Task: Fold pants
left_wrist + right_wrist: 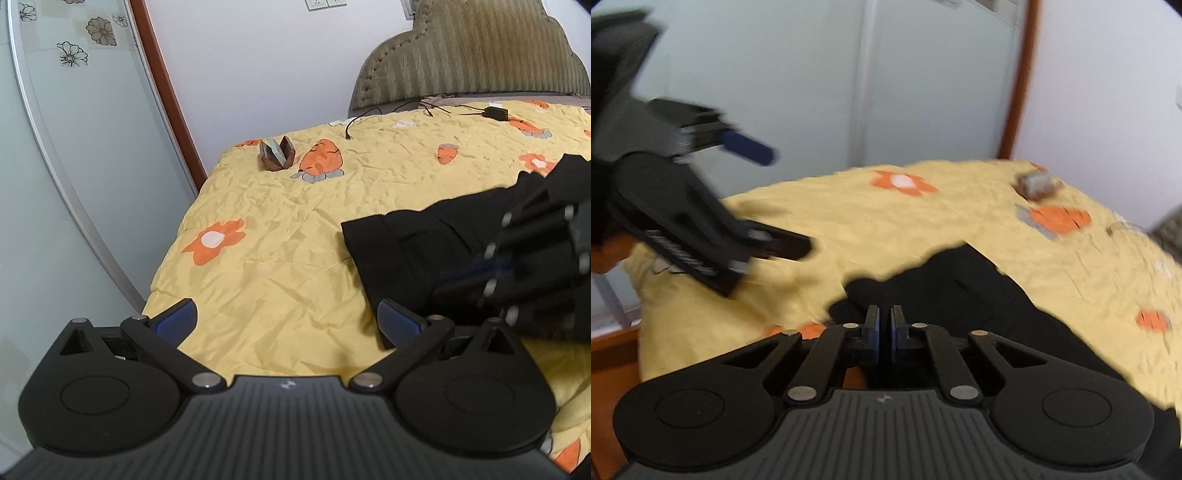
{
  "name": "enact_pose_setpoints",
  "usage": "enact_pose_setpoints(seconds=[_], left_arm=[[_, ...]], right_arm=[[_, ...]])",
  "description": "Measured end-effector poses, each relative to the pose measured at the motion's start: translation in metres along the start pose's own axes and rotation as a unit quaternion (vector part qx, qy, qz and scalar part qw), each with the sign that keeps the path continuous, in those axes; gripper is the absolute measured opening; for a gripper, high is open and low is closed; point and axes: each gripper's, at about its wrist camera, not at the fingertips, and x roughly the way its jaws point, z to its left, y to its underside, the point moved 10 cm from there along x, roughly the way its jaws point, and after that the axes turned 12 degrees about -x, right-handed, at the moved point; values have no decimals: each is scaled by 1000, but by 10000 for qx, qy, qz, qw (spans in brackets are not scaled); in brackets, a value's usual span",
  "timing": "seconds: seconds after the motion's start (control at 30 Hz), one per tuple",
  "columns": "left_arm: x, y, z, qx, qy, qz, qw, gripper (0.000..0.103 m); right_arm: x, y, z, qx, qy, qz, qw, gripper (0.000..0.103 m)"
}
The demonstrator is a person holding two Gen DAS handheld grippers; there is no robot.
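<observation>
Black pants [424, 254] lie on the yellow bedspread [280, 243] at the right of the left wrist view, and in the middle of the right wrist view [960, 288]. My left gripper [288, 321] is open and empty above the bedspread, just left of the pants' edge. It also shows blurred at the left of the right wrist view [790, 199]. My right gripper [884, 325] has its jaws nearly together over the pants, with a thin gap showing between the pads. It shows blurred over the pants in the left wrist view [476, 269].
A small brown open box [277, 155] lies near the bed's far left corner. A black charger with cable [495, 112] lies by the padded headboard [472, 55]. A glass sliding door [55, 166] stands left of the bed.
</observation>
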Motion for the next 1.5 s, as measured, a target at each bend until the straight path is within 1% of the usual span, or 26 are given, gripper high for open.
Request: enact_pose_setpoints(seconds=[0.03,0.07,0.1,0.17,0.2,0.27,0.3,0.37,0.43,0.5,0.57,0.63,0.67,0.73,0.8,0.87,0.93,1.03,1.1,1.13,1.2,1.23,1.3,1.4,1.47,1.5], left_arm=[[0,-1,-2,-5,1,4,10000,103],[1,-3,-4,-2,-4,9,10000,103],[1,-4,-6,10,-14,9,10000,103],[1,-10,-12,25,-22,-56,10000,103],[1,-14,-16,4,11,-84,10000,103],[4,-21,-28,-75,175,-102,9998,103],[6,-25,-36,-116,285,-105,9995,103],[12,-30,-56,-201,573,-64,9981,103],[19,-36,-80,-303,887,-6,9956,103],[23,-44,-110,-373,1259,-22,9913,103],[31,-48,-134,-391,1521,9,9876,103],[50,-35,-151,-278,1493,421,9875,103],[61,-23,-154,-138,1365,650,9884,103],[74,1,-152,153,1069,935,9897,103],[71,11,-148,216,1012,875,9908,103],[61,5,-149,113,1055,830,9909,103],[52,-9,-156,3,1158,654,9911,103],[43,-28,-174,55,1258,385,9913,103],[41,-33,-188,122,1336,333,9904,103],[43,-33,-195,157,1384,345,9896,103],[49,-27,-206,243,1402,423,9889,103],[53,-22,-210,273,1383,476,9889,103],[59,-12,-214,289,1372,592,9884,103],[65,-1,-215,314,1299,691,9886,103],[65,-1,-215,331,1277,674,9890,103],[65,-1,-215,344,1269,664,9891,103]], right_arm=[[6,-2,10,-161,-73,65,9998,2],[14,2,18,-304,-104,298,9990,2],[25,10,25,-489,14,520,9975,2],[22,15,27,-539,241,436,9973,4],[14,17,26,-439,225,441,9978,4],[-23,19,21,-158,21,122,9998,4],[-44,25,12,-37,150,53,9999,4],[-79,45,-13,76,769,130,9969,4],[-104,70,-39,176,1466,375,9883,4],[-128,97,-61,262,1948,606,9786,4],[-150,130,-84,649,2177,800,9706,5],[-170,164,-105,1377,2223,912,9609,6],[-178,179,-113,1733,2218,957,9548,6],[-199,207,-129,2438,2247,887,9393,6],[-218,228,-145,3027,2260,715,9231,6],[-236,247,-161,3579,2288,472,9041,6],[-248,261,-175,3993,2296,327,8870,6],[-260,274,-196,4188,2419,229,8750,6],[-271,288,-213,4382,2667,119,8583,8],[-280,299,-222,4605,2705,7,8454,10],[-297,330,-244,5178,2758,-177,8097,25],[-303,348,-253,5492,2774,-172,7882,29],[-310,376,-267,5994,2693,-212,7535,31],[-304,397,-278,6391,2517,-219,7264,31],[-297,405,-285,6547,2501,-261,7128,31],[-293,410,-289,6662,2519,-326,7012,31]])
